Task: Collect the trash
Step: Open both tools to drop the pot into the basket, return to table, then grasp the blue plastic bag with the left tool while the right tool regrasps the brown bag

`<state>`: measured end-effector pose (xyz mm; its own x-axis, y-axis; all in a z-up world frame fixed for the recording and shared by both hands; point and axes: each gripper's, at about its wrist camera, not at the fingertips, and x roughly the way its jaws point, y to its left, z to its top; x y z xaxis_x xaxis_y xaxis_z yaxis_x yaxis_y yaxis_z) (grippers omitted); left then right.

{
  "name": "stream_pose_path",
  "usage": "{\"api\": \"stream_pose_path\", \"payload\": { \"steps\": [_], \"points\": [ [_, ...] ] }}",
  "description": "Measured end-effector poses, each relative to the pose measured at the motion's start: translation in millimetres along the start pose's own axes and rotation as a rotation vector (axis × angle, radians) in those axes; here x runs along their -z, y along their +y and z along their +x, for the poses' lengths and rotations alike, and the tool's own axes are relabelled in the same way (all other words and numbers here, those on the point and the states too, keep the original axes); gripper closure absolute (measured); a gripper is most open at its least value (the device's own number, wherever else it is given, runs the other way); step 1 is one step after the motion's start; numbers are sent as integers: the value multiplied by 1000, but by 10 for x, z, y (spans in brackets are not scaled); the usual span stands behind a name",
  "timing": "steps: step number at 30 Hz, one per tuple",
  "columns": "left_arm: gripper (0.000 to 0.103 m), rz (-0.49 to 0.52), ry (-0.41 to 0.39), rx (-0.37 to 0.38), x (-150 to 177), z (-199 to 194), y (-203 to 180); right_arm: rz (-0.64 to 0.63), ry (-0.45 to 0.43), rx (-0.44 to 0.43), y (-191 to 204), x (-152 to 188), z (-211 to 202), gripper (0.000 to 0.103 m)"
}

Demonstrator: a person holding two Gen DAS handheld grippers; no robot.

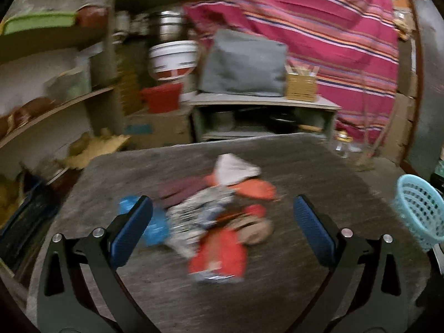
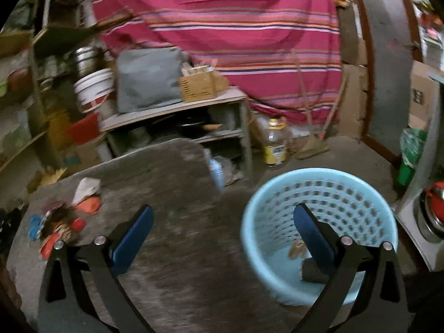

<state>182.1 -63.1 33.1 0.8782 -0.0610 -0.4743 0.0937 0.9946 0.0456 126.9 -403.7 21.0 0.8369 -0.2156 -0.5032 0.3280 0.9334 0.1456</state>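
A heap of crumpled trash (image 1: 219, 216), red, orange, blue, white and printed wrappers, lies in the middle of the grey table (image 1: 319, 166). My left gripper (image 1: 223, 209) hangs open over the heap's near side, nothing between its blue pads. In the right wrist view the same heap (image 2: 61, 222) sits far left on the table (image 2: 172, 194). My right gripper (image 2: 223, 219) is open and empty, its right finger over the light-blue perforated basket (image 2: 319, 188). A tan scrap (image 2: 297, 248) and a dark lump (image 2: 313, 273) lie in the basket's bottom.
The basket (image 1: 419, 208) stands off the table's right edge. Behind the table is a low shelf unit (image 1: 263, 105) with a grey bag and a wicker box. A bottle (image 2: 274, 141) and broom stand on the floor, wooden shelves on the left, a striped cloth behind.
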Motion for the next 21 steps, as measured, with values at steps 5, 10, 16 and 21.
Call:
{"api": "stream_pose_path", "payload": {
  "steps": [5, 10, 16, 21],
  "points": [
    [5, -10, 24, -62, 196, 0, 505, -59, 18, -42, 497, 142, 47, 4],
    [5, -29, 98, -70, 431, 135, 881, -109, 75, -77, 877, 305, 168, 4],
    [5, -21, 132, -91, 509, 294, 966, -158, 87, -82, 1133, 360, 225, 4],
    [5, 1, 134, -62, 440, 386, 882, -172, 94, -63, 1122, 342, 270, 4]
  ]
}}
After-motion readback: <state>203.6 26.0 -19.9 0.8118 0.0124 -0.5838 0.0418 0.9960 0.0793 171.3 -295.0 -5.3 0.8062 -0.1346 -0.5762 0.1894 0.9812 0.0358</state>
